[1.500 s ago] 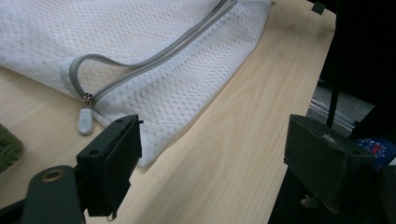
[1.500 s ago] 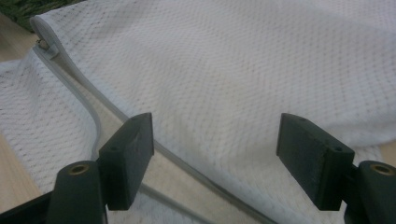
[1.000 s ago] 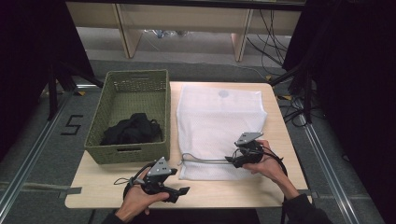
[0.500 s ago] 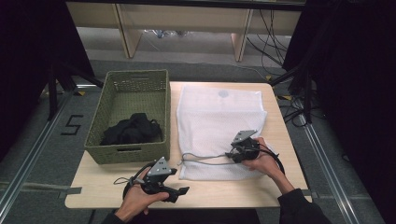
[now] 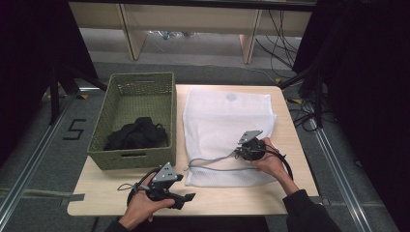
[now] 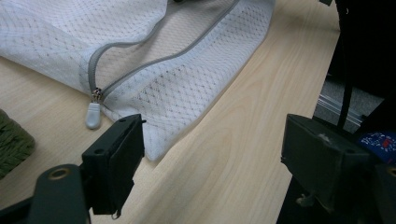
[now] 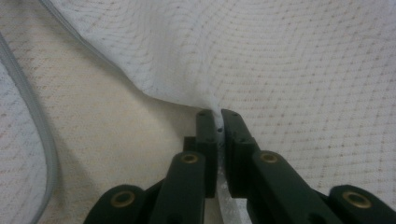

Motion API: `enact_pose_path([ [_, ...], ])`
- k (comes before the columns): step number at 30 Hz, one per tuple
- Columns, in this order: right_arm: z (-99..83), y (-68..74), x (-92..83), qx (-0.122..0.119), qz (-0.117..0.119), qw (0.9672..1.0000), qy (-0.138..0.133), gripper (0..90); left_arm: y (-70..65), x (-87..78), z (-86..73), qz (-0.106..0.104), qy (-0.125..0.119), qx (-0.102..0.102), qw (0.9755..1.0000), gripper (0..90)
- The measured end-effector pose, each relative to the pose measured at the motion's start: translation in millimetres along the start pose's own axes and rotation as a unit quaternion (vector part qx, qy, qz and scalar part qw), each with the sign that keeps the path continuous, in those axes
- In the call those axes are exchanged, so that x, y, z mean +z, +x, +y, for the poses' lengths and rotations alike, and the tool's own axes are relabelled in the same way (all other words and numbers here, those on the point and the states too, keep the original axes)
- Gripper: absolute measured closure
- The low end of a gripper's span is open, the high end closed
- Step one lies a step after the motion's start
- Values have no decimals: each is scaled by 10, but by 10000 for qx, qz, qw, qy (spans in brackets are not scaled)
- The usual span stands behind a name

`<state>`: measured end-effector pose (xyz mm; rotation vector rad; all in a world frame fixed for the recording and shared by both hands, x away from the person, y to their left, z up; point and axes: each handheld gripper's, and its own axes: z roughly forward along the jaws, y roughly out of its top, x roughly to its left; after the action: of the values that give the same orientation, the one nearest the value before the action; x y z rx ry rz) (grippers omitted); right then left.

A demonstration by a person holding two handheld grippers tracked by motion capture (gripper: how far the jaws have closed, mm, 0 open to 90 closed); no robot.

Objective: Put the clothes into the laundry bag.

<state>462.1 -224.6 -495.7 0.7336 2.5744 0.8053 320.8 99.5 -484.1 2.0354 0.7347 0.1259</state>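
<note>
A white mesh laundry bag [image 5: 227,125] lies flat on the wooden table, and its grey zipper [image 5: 212,162] is partly undone near the front edge. My right gripper [image 5: 240,152] rests on the bag's lower right part. Its jaws have just been closing, and in the right gripper view [image 7: 219,114] they stand shut on a pinched fold of the mesh [image 7: 303,60]. My left gripper [image 5: 186,197] is open near the table's front edge, with nothing between its jaws [image 6: 212,126]. It points toward the bag's corner and the grey zipper pull [image 6: 93,115].
A green woven basket [image 5: 140,82] stands left of the bag with black clothes [image 5: 138,134] inside. Bare wood [image 5: 232,198] runs along the front edge between my hands. Dark drapes and cables surround the table.
My right gripper has shifted slightly left over the bag and now pinches the mesh. The left hand has stayed put.
</note>
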Motion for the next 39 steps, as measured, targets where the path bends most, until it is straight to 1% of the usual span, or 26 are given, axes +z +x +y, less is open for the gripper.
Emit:
enact_pose_path([
  [4,25,3,6,21,-47,10000,20,891,2,-3,1,-14,17,-19,10000,212],
  [6,31,1,1,25,-66,10000,7,892,20,-18,8,41,102,71,9999,213],
  [7,38,3,-10,20,-91,10000,8,892,20,-22,10,46,110,55,9999,213],
  [8,46,-2,-26,-24,-96,9999,-24,893,5,-17,12,-20,28,-40,10000,212],
  [10,68,-17,-63,1,-119,9998,-175,893,18,-27,26,-45,89,35,9999,213],
  [11,80,-23,-81,-20,-133,9998,-173,893,18,-23,29,-42,56,58,10000,213],
  [12,92,-39,-96,-120,-163,9996,-200,893,25,-25,37,-79,88,70,9999,212],
  [13,99,-28,-124,29,-171,9996,-223,893,20,-28,42,-69,96,22,9999,212],
  [14,112,-55,-140,-100,-189,9994,-286,893,29,-33,48,-76,126,38,9999,212],
  [15,125,-49,-164,26,-226,9992,-332,892,41,-34,53,-95,95,72,9999,212],
  [16,144,-79,-186,-122,-193,9990,-391,893,47,-46,65,-48,109,53,9999,213],
  [17,158,-50,-221,168,-242,9989,-365,892,52,-58,86,-88,42,57,9999,213],
  [18,185,-76,-252,105,-263,9989,-384,893,49,-67,102,-79,-35,-1,10000,212],
  [19,209,-102,-270,-32,-276,9987,-437,893,65,-90,122,-13,15,95,10000,213],
  [20,226,-100,-285,3,-278,9985,-475,893,62,-106,146,-20,-37,38,10000,212],
  [21,248,-113,-306,-41,-323,9982,-503,893,69,-124,171,-3,-85,62,9999,213],
  [22,275,-131,-332,-94,-234,9983,-516,893,79,-149,199,25,-86,93,9999,212],
  [25,325,-151,-375,-116,-273,9979,-578,893,84,-206,295,65,-188,44,9998,212],
  [27,349,-163,-399,-52,-278,9977,-612,893,106,-245,359,77,-146,90,9998,211],
  [29,368,-174,-416,-20,-250,9978,-615,893,127,-273,417,45,-195,164,9997,208],
  [30,377,-179,-427,-9,-290,9976,-634,893,137,-293,448,56,-209,134,9997,208],
  [33,390,-207,-438,-65,-287,9972,-691,893,196,-372,546,109,-260,158,9995,208],
  [34,390,-208,-439,-43,-276,9972,-689,893,216,-411,584,150,-253,113,9995,207],
  [37,390,-208,-441,-65,-271,9972,-687,893,343,-551,712,270,-292,14,9992,202],
  [38,394,-219,-438,-174,-280,9969,-712,893,409,-601,755,318,-324,28,9990,201],
  [39,392,-203,-439,-53,-248,9975,-663,893,482,-646,793,414,-359,17,9985,200],
])
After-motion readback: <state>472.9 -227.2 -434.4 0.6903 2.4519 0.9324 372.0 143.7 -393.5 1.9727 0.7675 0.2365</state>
